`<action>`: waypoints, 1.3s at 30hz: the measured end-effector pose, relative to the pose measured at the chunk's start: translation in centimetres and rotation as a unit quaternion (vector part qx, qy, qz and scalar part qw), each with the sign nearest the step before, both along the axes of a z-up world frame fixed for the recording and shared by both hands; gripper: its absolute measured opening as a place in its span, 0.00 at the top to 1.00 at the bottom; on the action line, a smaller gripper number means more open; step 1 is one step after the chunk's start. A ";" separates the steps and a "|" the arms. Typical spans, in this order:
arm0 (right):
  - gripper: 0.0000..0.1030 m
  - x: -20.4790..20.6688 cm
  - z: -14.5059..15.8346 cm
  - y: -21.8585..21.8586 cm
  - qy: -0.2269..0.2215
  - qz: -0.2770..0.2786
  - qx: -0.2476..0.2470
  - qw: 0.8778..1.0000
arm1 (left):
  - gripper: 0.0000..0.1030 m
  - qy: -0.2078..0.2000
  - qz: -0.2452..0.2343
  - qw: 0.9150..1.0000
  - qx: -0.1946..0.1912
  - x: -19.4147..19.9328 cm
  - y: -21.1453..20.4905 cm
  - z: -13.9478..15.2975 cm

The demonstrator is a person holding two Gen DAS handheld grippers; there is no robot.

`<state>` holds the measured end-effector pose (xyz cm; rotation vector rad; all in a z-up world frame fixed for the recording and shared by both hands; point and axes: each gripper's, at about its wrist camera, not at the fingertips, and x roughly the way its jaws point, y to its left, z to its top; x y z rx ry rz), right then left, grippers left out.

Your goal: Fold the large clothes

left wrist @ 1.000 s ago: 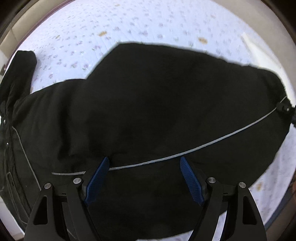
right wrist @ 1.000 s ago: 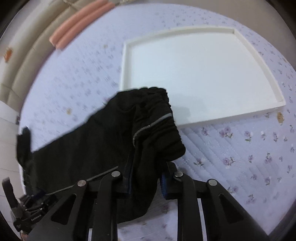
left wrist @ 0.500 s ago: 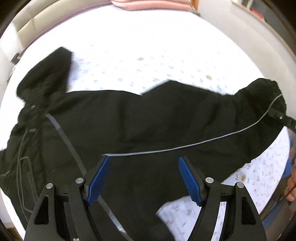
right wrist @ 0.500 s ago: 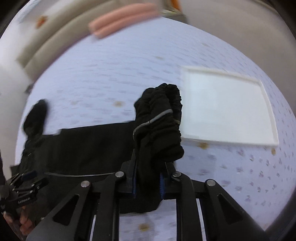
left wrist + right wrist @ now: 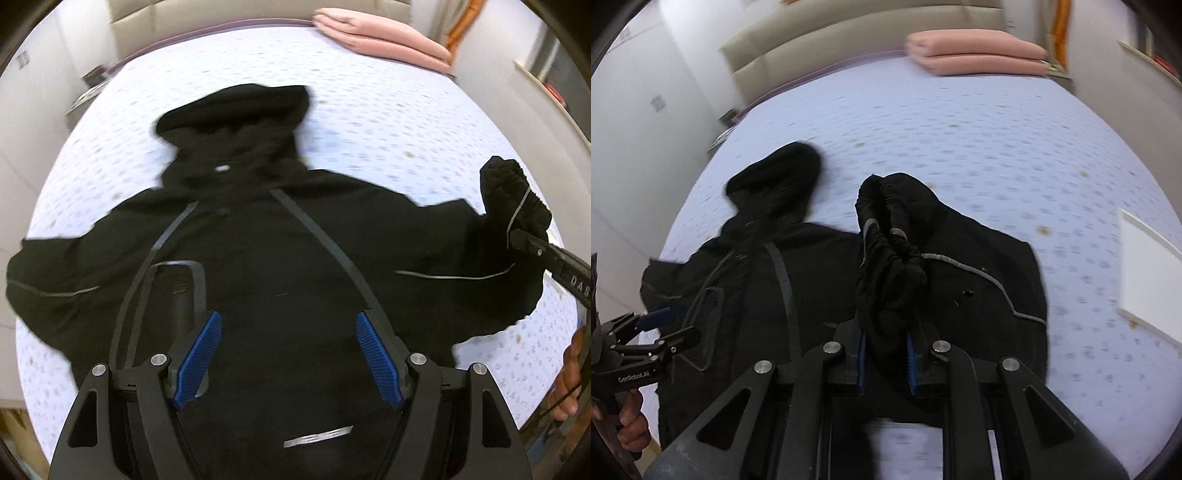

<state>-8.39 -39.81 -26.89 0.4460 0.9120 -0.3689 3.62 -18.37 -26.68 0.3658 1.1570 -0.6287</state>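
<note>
- The black jacket (image 5: pixel 295 280) lay spread face up on the flower-print bedspread (image 5: pixel 388 122), hood (image 5: pixel 236 110) at the far end from both grippers, hem toward the cameras.
- The jacket's long axis ran straight ahead of the left gripper (image 5: pixel 288 354), from hem to hood; the 2 sleeves extended to either side of that axis.
- The left gripper stood released, its blue pads (image 5: pixel 197 356) wide apart above the chest panel, with no cloth pinched between them.
- The right gripper (image 5: pixel 886 354) was clenched on the bunched sleeve cuff (image 5: pixel 890 236); its jaws had just been closing, with the gathered fabric between them.
- The cuff rose ahead of the right jaws, and the sleeve trailed back to the jacket body to the jaws' left.
- In the left wrist view, the same cuff (image 5: pixel 513 199) stood at the far right of the left jaws, held clear of the bedspread.
- Judgement: the coming move depended on the sleeve lying to the right of the jacket's centre line; the right gripper already had it and was the nearer hand for carrying it inward across the chest.
- Judgement: the opposite sleeve (image 5: pixel 48 280) lay to the left of the left jaws, making the left gripper the nearer hand for it.
- A white tray (image 5: pixel 1148 269) sat well to the right of the right jaws, apart from the jacket.
</note>
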 end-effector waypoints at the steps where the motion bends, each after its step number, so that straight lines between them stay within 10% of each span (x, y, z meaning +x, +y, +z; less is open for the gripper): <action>1: 0.82 1.1 -0.2 1.4 0.000 0.009 0.002 1.000 | 0.25 0.003 0.008 1.000 -0.001 1.0 1.6 0.0; 13: 0.83 13.3 -2.0 17.4 0.003 0.120 0.020 0.993 | 0.25 0.008 0.065 0.998 -0.001 8.4 14.1 -0.5; 25: 0.81 20.8 -14.6 26.5 0.131 0.153 0.001 0.980 | 0.25 0.039 0.112 0.993 0.019 11.6 21.2 -4.1; 31: 0.67 20.4 -13.6 26.5 0.127 0.163 0.024 0.978 | 0.25 0.052 0.097 0.994 0.014 11.7 20.9 -5.0; 39: 0.49 13.3 -5.2 21.7 0.056 0.116 0.058 0.990 | 0.25 0.100 0.023 0.994 -0.045 11.2 16.9 -4.8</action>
